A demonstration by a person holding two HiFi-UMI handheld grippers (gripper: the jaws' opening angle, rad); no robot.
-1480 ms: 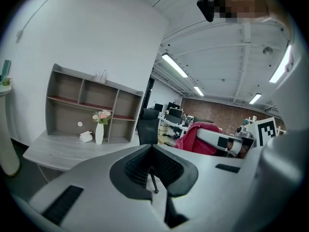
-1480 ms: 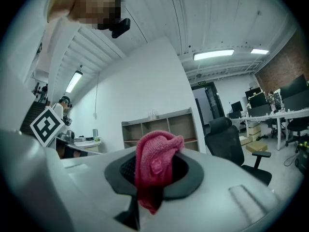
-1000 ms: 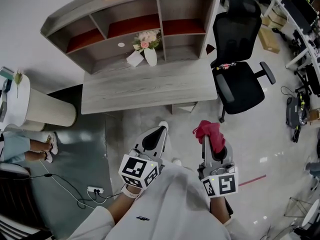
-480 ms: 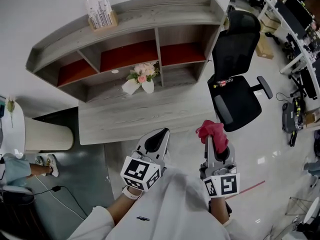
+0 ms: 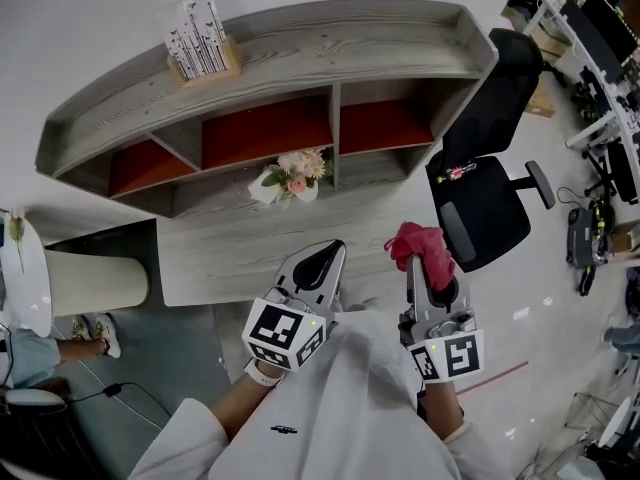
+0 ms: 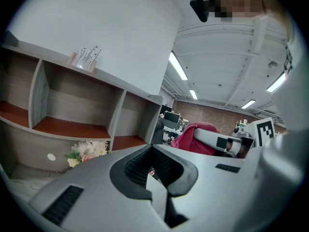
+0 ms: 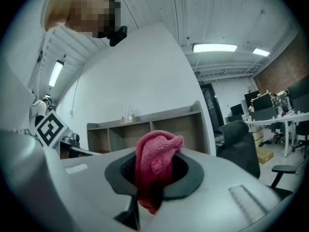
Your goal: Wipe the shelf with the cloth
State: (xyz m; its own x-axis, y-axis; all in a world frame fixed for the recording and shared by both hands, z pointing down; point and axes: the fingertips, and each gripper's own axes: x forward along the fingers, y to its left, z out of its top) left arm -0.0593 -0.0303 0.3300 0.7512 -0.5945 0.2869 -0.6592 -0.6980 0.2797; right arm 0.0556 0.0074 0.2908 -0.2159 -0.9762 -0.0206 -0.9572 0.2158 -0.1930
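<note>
The right gripper (image 5: pixel 428 273) is clenched on the red cloth (image 5: pixel 421 247). The cloth sticks up out of its jaws as a crumpled bunch. The cloth is in front of the shelf (image 5: pixel 300 53), toward the right end of the shelf, and apart from it. The left gripper (image 5: pixel 322 260) is also in front of the shelf, before its middle part. Its jaws are closed together and nothing is between them.

The shelf is of grey wood and has three open compartments with red boards inside. Flowers (image 5: pixel 292 176) are below the middle compartment, on the grey desk (image 5: pixel 230 258) that goes out from the shelf. On top of the shelf, toward its left end, stands a small box (image 5: pixel 203 40) with upright cards in it. A black chair (image 5: pixel 490 213) is just beside the right end of the shelf.
</note>
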